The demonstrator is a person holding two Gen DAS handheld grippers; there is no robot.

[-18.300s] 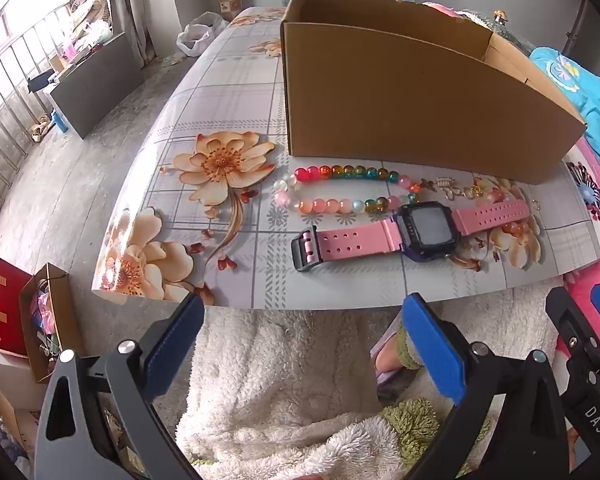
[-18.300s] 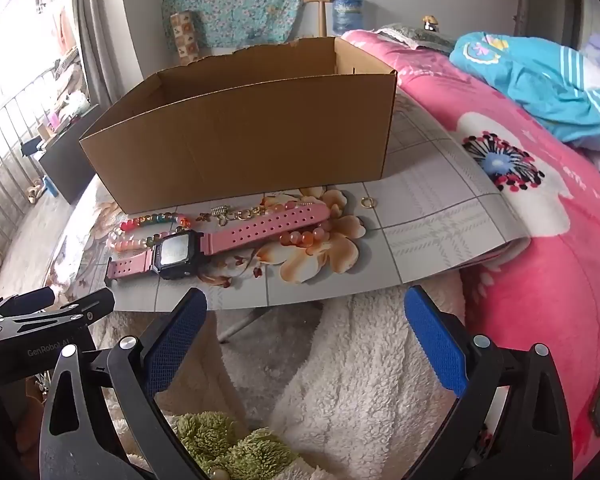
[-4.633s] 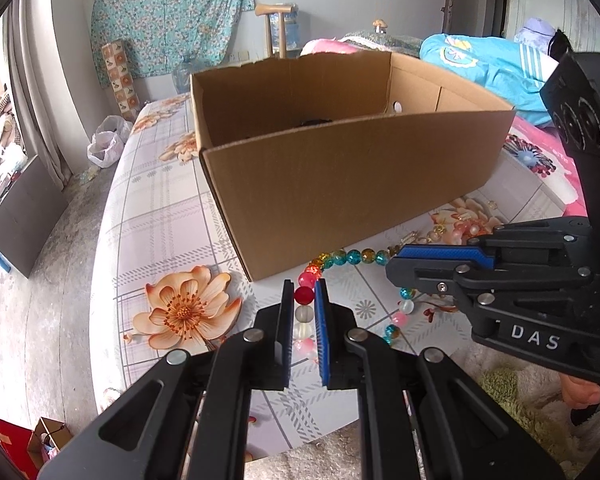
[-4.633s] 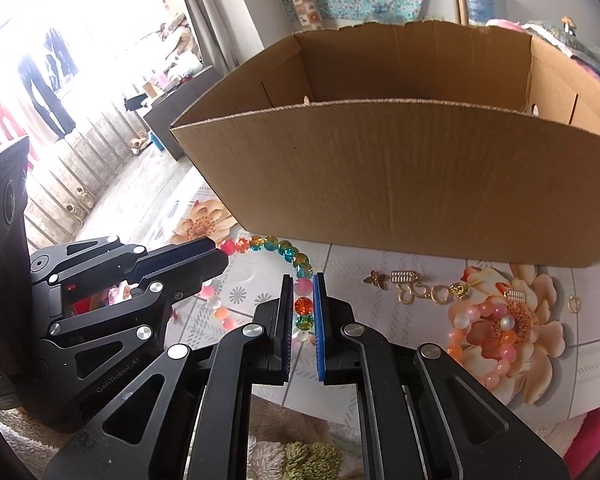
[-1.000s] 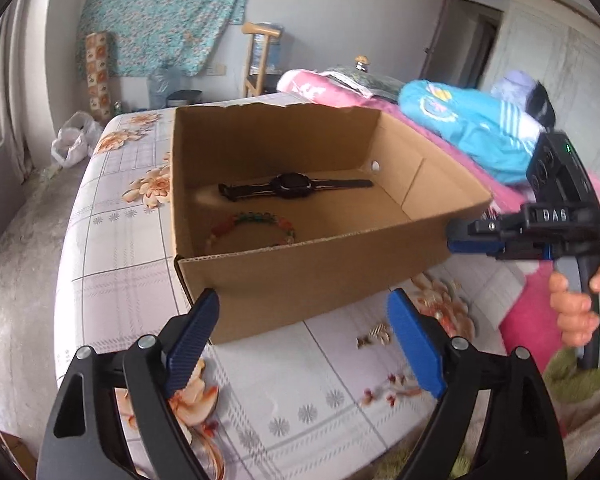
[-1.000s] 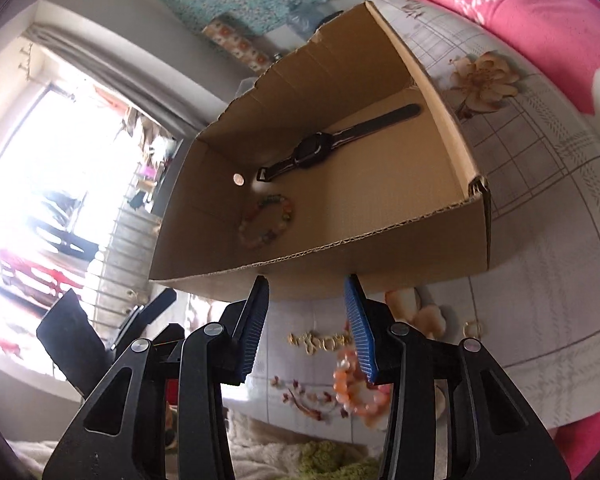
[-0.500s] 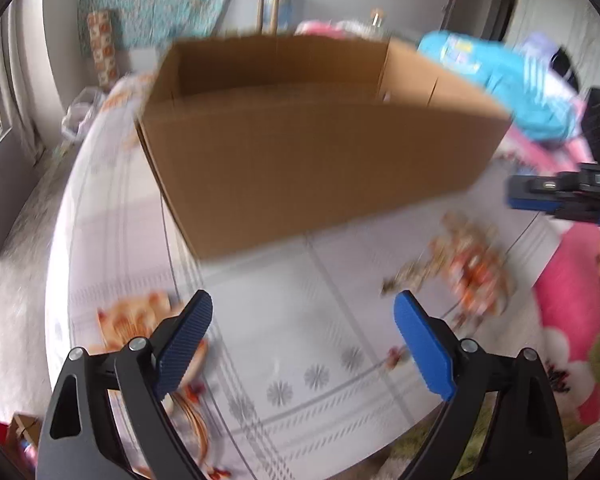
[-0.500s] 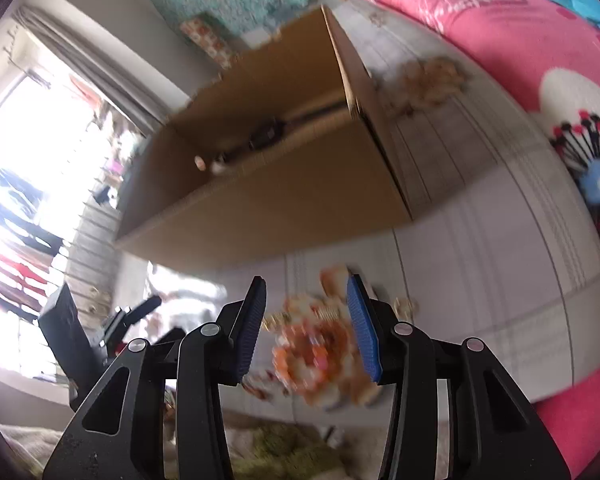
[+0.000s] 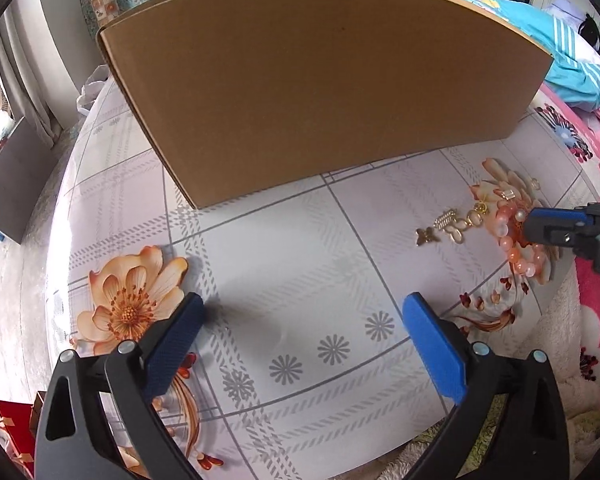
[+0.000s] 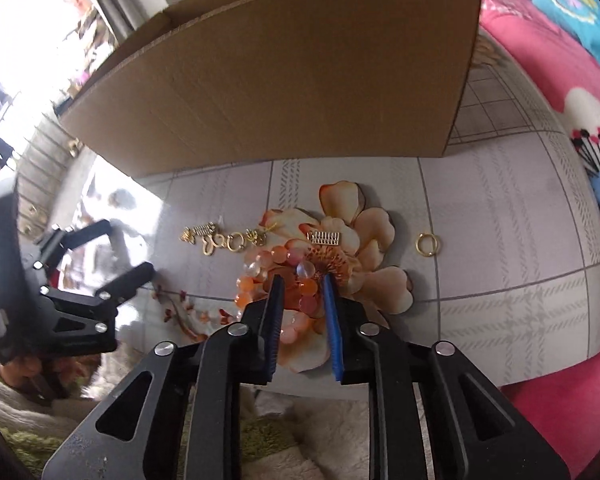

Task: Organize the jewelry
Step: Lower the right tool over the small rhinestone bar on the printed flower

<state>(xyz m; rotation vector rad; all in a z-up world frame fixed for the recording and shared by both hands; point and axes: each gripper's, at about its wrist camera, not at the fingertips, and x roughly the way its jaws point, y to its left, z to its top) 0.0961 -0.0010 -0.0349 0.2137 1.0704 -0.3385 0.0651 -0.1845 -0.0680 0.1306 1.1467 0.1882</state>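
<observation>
An orange bead bracelet (image 10: 284,276) lies on the flowered tabletop in front of the cardboard box (image 10: 284,80). My right gripper (image 10: 300,284) is down at the table, jaws partly open, astride the bracelet's beads. In the left wrist view the bracelet (image 9: 516,240) lies at the right with the right gripper's tip on it. Gold charms (image 10: 220,240) lie left of it, a small gold comb-shaped charm (image 10: 325,237) behind it and a gold ring (image 10: 428,245) to the right. My left gripper (image 9: 300,312) is wide open and empty above bare tabletop. The box's inside is hidden.
The box (image 9: 320,80) stands close behind the jewelry. The table's front edge (image 9: 340,440) is near, with a fluffy white blanket below. A pink flowered bedspread (image 10: 560,80) lies to the right. The left gripper (image 10: 60,288) shows at the left of the right wrist view.
Both grippers have dropped from above the box to table level in front of it. My right gripper has come down around the orange bracelet. The left gripper stays open.
</observation>
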